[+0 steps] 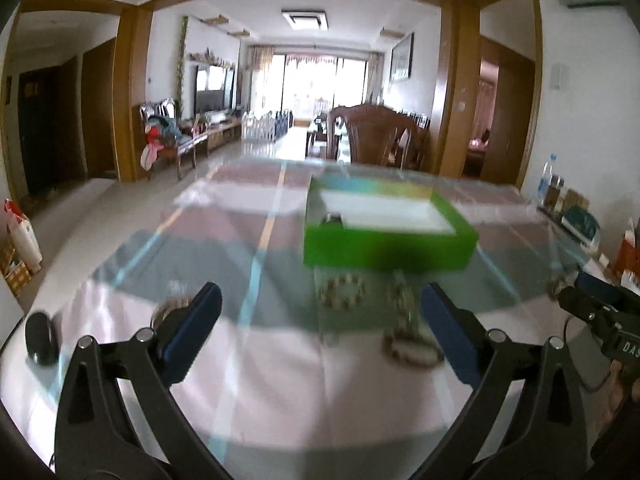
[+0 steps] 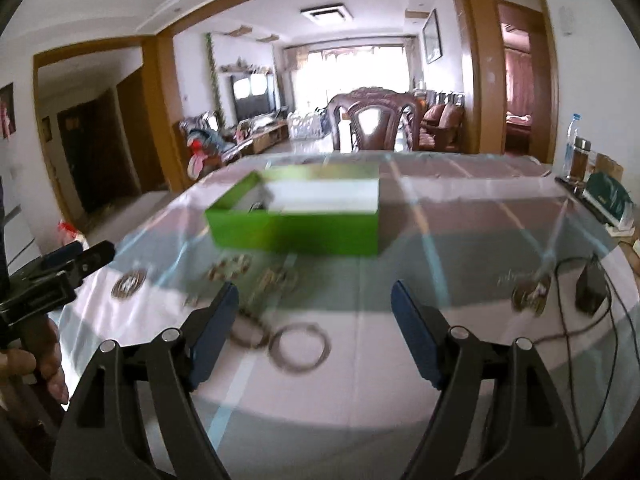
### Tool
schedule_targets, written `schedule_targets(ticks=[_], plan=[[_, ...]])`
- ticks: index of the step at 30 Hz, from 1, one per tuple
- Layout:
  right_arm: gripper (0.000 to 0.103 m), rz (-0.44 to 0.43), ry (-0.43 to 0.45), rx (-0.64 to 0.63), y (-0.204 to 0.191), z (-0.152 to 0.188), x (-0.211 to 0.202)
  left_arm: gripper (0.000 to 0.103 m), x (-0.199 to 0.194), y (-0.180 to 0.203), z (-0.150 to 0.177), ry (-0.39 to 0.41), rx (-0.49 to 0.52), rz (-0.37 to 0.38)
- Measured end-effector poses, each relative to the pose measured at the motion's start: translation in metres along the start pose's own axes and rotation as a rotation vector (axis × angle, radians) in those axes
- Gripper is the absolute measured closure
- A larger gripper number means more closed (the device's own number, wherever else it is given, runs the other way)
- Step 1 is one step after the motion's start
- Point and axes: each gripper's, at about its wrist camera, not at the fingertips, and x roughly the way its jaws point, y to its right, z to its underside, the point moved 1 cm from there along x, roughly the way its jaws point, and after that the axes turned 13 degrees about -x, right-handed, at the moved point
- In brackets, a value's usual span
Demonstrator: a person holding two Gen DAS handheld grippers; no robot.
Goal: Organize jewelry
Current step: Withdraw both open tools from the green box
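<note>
Green box point(image 1: 390, 240) is sitting ahead, open | bracelets are lying between it and you | silver bangle point(image 2: 299, 347) is resting just ahead of your right gripper point(image 2: 316, 300), the nearer one | both grippers, left gripper point(image 1: 320, 312) included, are gaping wide, holding nothing.

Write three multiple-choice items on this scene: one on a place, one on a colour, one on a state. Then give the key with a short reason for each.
1. Where does the box sit relative to the bracelets?
A. beyond them
B. nearer the camera
C. on top of them

2. What colour are the box's outer walls?
A. red
B. green
C. black

3. How is the right gripper?
A. shut on a bracelet
B. shut on nothing
C. open, holding nothing

Key: 1 A, the bracelets lie on the table nearer than the box. 2 B, bright green sides. 3 C, jaws apart with only table between.
</note>
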Motion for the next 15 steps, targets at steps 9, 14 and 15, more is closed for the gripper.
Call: schedule_targets(ticks=[9,14,15], plan=[[0.026,-0.032,-0.026,-0.042,-0.029,0.025,-0.003,0.004,-0.01,0.005,0.038,-0.075,0.038,-0.004],[0.026,-0.039,-0.02,-0.042,-0.03,0.027,-0.006,0.004,-0.014,0.009,0.038,-0.075,0.049,0.003],[0.026,-0.037,-0.017,-0.042,-0.03,0.027,-0.007,0.004,-0.015,0.01,0.039,-0.075,0.053,0.005]])
